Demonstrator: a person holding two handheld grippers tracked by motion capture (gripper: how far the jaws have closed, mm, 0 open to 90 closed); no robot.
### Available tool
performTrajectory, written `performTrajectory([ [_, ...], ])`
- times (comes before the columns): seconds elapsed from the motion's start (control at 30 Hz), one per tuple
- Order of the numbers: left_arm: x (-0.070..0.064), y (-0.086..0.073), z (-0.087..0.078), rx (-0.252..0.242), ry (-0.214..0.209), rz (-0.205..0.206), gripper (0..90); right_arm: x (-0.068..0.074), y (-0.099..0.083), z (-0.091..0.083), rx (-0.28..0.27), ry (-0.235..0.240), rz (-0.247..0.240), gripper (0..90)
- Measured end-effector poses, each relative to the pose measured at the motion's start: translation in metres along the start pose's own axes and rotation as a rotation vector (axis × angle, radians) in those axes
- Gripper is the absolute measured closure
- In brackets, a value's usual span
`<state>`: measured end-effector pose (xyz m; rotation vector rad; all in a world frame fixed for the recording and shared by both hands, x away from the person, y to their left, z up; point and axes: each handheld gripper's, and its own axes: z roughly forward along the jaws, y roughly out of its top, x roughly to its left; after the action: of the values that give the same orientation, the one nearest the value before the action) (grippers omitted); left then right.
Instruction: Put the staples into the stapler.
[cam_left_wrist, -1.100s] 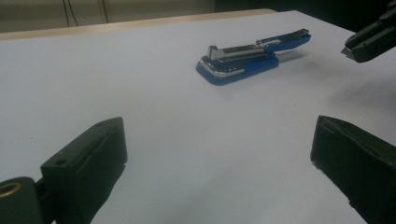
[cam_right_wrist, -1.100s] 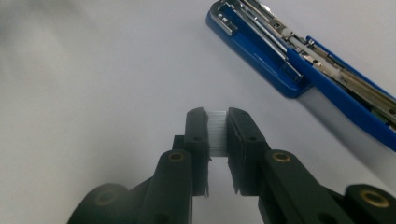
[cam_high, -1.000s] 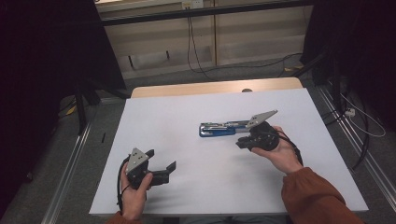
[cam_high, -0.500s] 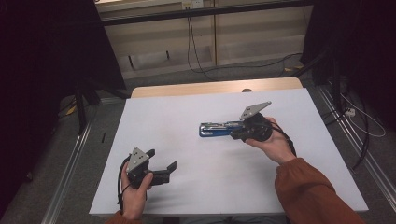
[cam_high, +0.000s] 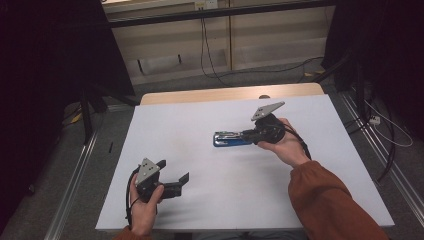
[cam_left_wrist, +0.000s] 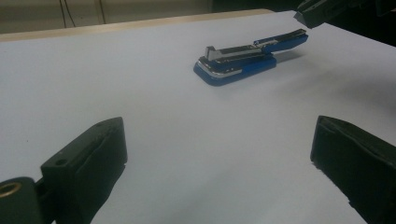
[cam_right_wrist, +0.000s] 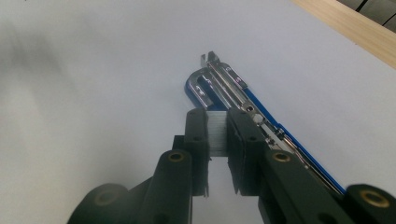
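A blue stapler (cam_high: 231, 139) lies near the middle of the white table, its top swung open and the metal magazine (cam_right_wrist: 229, 77) bared. My right gripper (cam_high: 252, 134) is at the stapler's right end, just above the magazine. In the right gripper view this gripper (cam_right_wrist: 217, 122) is shut on a short silvery strip of staples (cam_right_wrist: 217, 133), which sits beside the magazine rail. My left gripper (cam_high: 173, 171) rests at the front left, held by a hand, open and holding nothing. Its view looks between its spread jaws (cam_left_wrist: 219, 154) to the stapler (cam_left_wrist: 247, 58), well ahead.
The white table top (cam_high: 210, 200) has a wooden strip (cam_high: 220, 94) along its far edge. Cables (cam_high: 210, 55) run on the floor behind, and metal rails (cam_high: 75, 170) flank the table. An orange sleeve (cam_high: 325, 200) comes in at the lower right.
My right gripper has moved left and forward from beside the stapler to over its right end. The left gripper has stayed put.
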<state>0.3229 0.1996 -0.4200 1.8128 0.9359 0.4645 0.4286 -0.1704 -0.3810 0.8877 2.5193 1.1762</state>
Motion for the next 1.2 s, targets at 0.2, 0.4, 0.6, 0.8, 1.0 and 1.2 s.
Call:
performTrajectory([
  [0.2,0.0,0.0,0.0,0.0,-0.003,0.002,3.9,-0.003,0.008,0.007,-0.009,-0.01,0.006,79.3],
  [0.4,0.0,0.0,0.0,-0.002,0.0,-0.004,3.8,-0.006,0.013,0.017,0.0,-0.007,0.009,79.3],
  [0.6,0.0,0.0,0.001,-0.004,-0.002,-0.005,3.9,-0.008,0.021,0.022,-0.001,0.013,-0.012,79.3],
  [0.8,0.0,0.0,0.0,-0.003,0.001,-0.004,3.8,-0.012,0.029,0.028,0.002,0.012,-0.028,79.3],
  [1.0,0.0,0.0,0.0,-0.002,-0.002,0.0,3.8,-0.017,0.032,0.038,0.021,0.004,-0.042,79.3],
  [1.2,0.0,0.0,0.0,-0.001,-0.002,0.0,3.9,-0.018,0.037,0.047,0.029,0.01,-0.05,79.2],
])
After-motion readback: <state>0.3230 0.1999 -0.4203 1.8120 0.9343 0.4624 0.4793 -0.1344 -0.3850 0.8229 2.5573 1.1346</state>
